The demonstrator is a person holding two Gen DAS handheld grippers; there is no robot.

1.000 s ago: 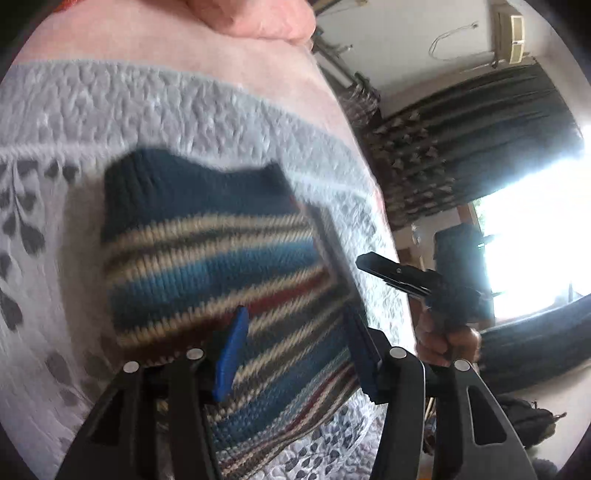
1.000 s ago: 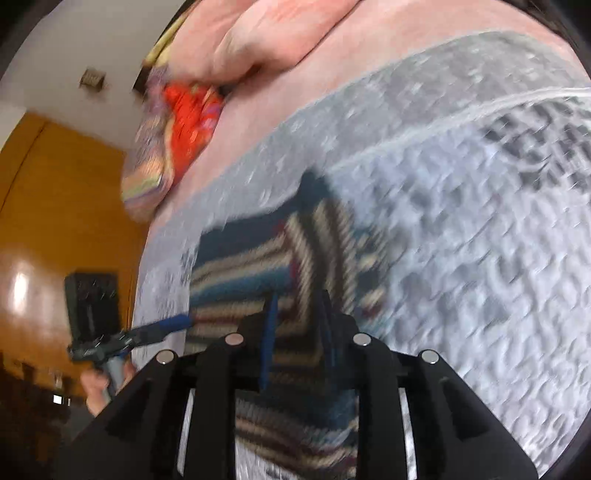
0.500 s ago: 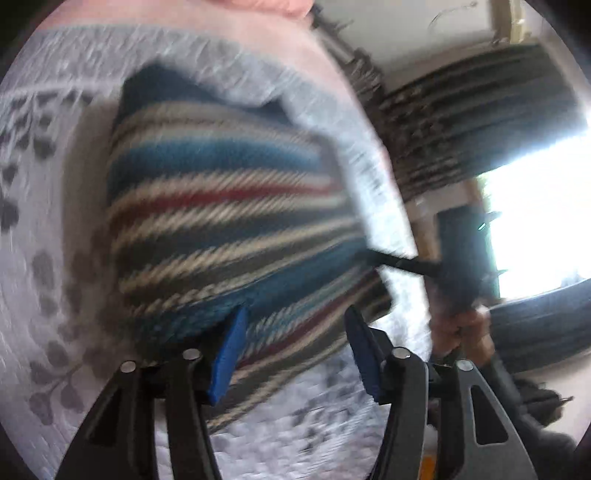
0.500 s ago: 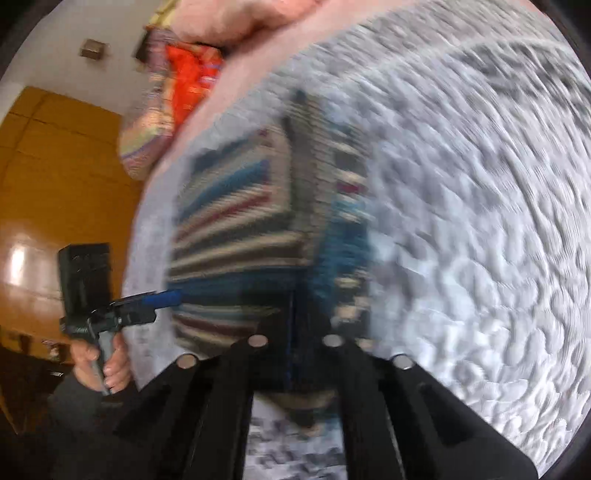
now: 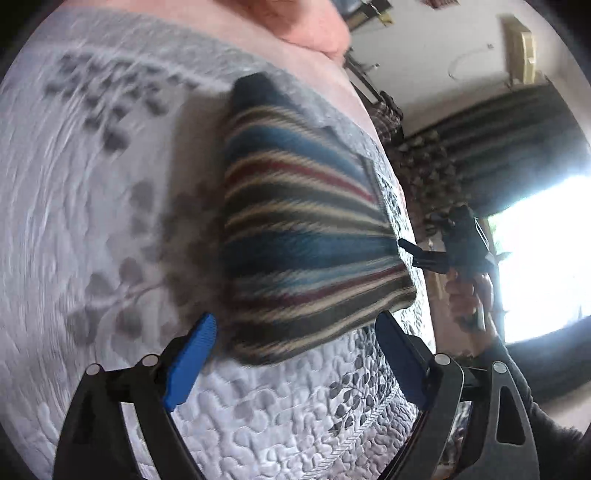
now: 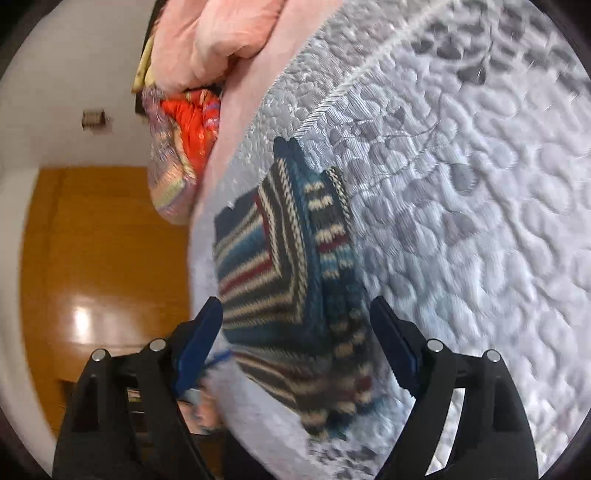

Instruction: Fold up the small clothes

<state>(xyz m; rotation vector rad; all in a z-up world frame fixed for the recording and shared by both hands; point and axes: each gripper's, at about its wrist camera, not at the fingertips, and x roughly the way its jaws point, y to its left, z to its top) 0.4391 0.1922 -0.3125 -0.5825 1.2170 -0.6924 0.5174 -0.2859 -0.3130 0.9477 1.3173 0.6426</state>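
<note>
A striped knit garment in blue, cream, dark and red lies folded on the grey quilted bedspread. My left gripper stands open at the garment's near edge, one blue pad on each side, gripping nothing. Past the garment's right corner a hand holds my right gripper. In the right wrist view the garment shows stacked folded layers. There my right gripper is open, with the garment's near part between its spread fingers and free of them.
A pink blanket and bright orange patterned cloth lie at the head of the bed. The bed's edge runs past the garment's right side, with dark curtains and a bright window beyond. A wooden wardrobe stands on the other side.
My right gripper was shut on the garment and has let go, now open. The left gripper stayed open, spread wider and drew back to the garment's near edge. The garment lies folded.
</note>
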